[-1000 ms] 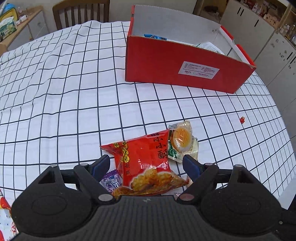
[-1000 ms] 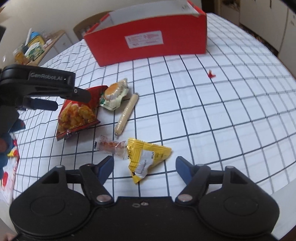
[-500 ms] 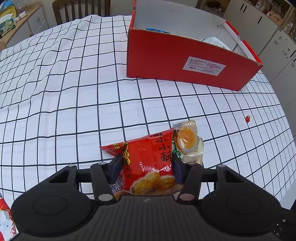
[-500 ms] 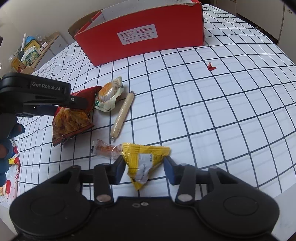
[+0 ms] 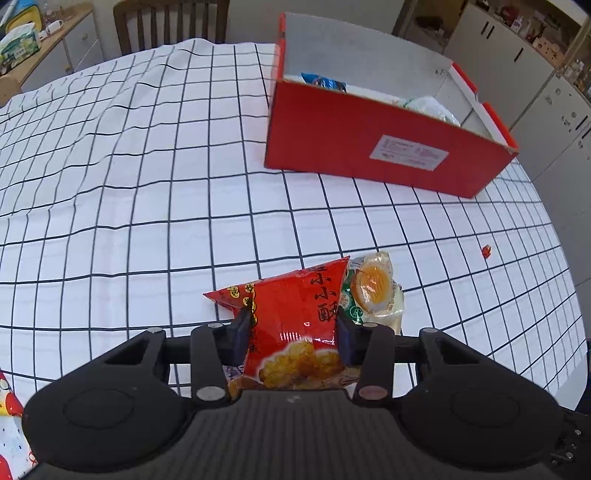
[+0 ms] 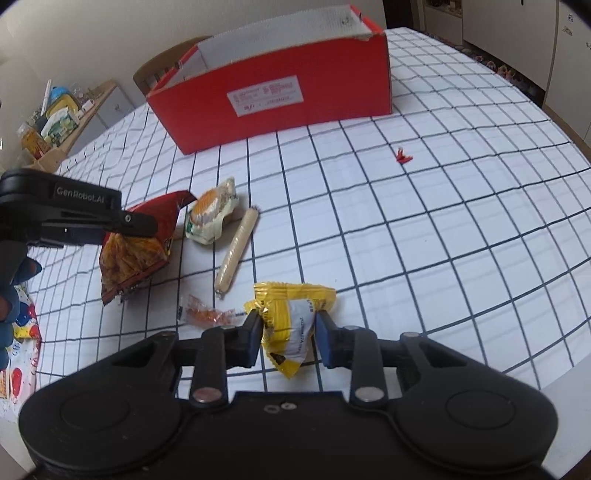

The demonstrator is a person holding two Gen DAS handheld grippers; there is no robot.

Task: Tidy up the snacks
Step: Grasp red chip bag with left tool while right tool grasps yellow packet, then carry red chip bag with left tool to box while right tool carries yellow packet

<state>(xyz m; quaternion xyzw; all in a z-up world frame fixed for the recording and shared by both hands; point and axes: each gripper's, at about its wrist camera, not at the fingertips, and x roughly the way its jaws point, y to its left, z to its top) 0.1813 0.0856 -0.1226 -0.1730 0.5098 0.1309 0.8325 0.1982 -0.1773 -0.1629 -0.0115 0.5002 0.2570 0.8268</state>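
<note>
My left gripper [image 5: 291, 325] has its jaws closing on a red snack bag [image 5: 295, 295], and both pads press its sides. In the right wrist view the red snack bag [image 6: 133, 251] still lies with its lower end on the checked cloth. My right gripper [image 6: 288, 323] is also closing, with its pads squeezing a yellow packet [image 6: 284, 299] low over the cloth. The red box [image 5: 369, 147] stands open at the far side with several packets inside, and the same red box [image 6: 277, 99] shows in the right wrist view.
An egg packet [image 6: 208, 214], a sausage stick [image 6: 236, 251] and a small clear orange packet [image 6: 203, 314] lie between the grippers. A red scrap [image 6: 403, 157] lies to the right. The table edge [image 5: 554, 258] curves close on the right. A chair [image 5: 170, 18] stands behind.
Both grippers went from wide open to closed onto their packets: the left on the red bag, the right on the yellow packet. Neither hand has shifted much.
</note>
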